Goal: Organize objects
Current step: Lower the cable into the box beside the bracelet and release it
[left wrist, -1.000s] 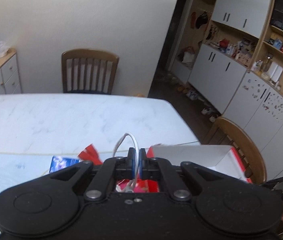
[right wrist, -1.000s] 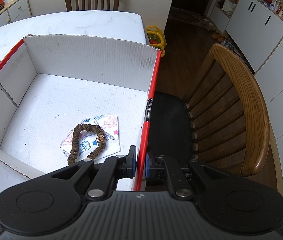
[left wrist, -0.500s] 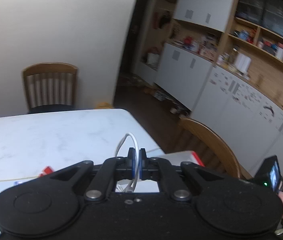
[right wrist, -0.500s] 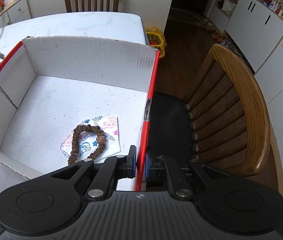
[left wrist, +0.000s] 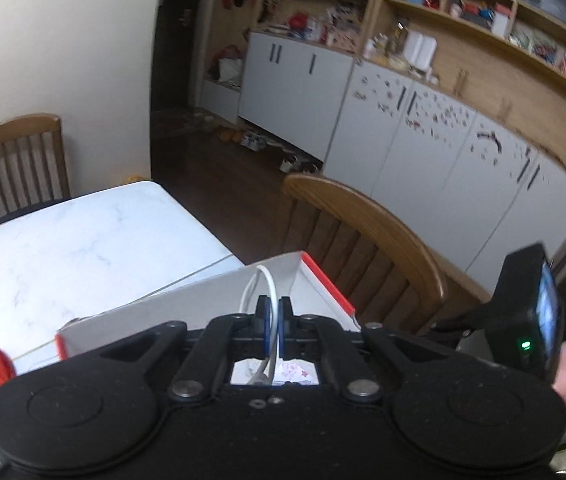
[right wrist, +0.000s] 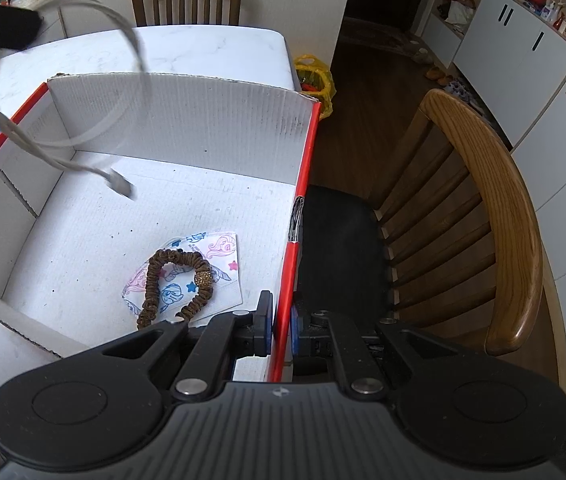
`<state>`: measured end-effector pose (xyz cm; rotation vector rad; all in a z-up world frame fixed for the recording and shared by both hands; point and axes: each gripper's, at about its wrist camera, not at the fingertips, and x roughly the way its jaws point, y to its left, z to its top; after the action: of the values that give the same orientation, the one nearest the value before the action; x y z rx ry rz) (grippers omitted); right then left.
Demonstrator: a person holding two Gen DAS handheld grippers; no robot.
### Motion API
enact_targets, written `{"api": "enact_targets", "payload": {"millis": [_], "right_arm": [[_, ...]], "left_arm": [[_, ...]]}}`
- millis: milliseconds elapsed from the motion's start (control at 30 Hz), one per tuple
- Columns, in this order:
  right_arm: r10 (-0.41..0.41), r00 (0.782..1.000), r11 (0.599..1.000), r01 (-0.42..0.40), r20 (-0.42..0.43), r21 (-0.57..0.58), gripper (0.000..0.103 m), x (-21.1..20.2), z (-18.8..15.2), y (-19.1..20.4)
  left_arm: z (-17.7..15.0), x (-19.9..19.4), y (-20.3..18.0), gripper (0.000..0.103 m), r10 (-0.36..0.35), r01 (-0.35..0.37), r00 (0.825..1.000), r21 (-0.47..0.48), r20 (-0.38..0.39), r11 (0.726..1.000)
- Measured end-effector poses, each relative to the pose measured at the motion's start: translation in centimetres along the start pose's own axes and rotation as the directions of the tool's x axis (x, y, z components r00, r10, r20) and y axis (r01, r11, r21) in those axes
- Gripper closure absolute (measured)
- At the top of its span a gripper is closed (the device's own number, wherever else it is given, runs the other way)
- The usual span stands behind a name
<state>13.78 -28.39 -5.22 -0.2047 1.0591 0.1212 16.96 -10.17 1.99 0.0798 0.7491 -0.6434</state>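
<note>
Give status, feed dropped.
Left gripper shut on white cable, above box. Right gripper clamps box wall. Nothing in the way.

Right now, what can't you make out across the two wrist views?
- White cable: motion-blurred in the right wrist view; its plug type is unreadable. In the left wrist view the left gripper hides most of it.
- Box: left wrist view shows only its far walls; the gripper body covers most of the floor.
- Printed pouch: partly under the brown scrunchie.
- Items left of the box: cut off by the frame edge.
</note>
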Motion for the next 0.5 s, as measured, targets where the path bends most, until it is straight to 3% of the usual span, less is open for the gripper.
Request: {"api": "enact_targets", "payload": {"millis": [267,367,500], "right_arm": [[0.010,1.000,1.000,-0.010,0.005,-0.010,0.095,0.0,-0.2,-0.1],[0.016,1.000,1.000,-0.016,0.007,-0.014,0.095,-0.1,-0.3,-0.2],[0.025,1.000,1.000,-0.025,0.009,-0.017,0.095,-0.1,-0.4,-0.4]], "left_arm": [[-1.9,3.3,-3.9,0.102,0.083,-0.072,0.996,0.211,-0.042,0.975],[-2.6,4.3,-4.5,0.102,0.055,-0.036,0.995,0.212,-0.083,0.977],[-3.3,5.9,-4.1,0.101,-0.042,0.061,0.987,0.117,-0.157,0.991]]}}
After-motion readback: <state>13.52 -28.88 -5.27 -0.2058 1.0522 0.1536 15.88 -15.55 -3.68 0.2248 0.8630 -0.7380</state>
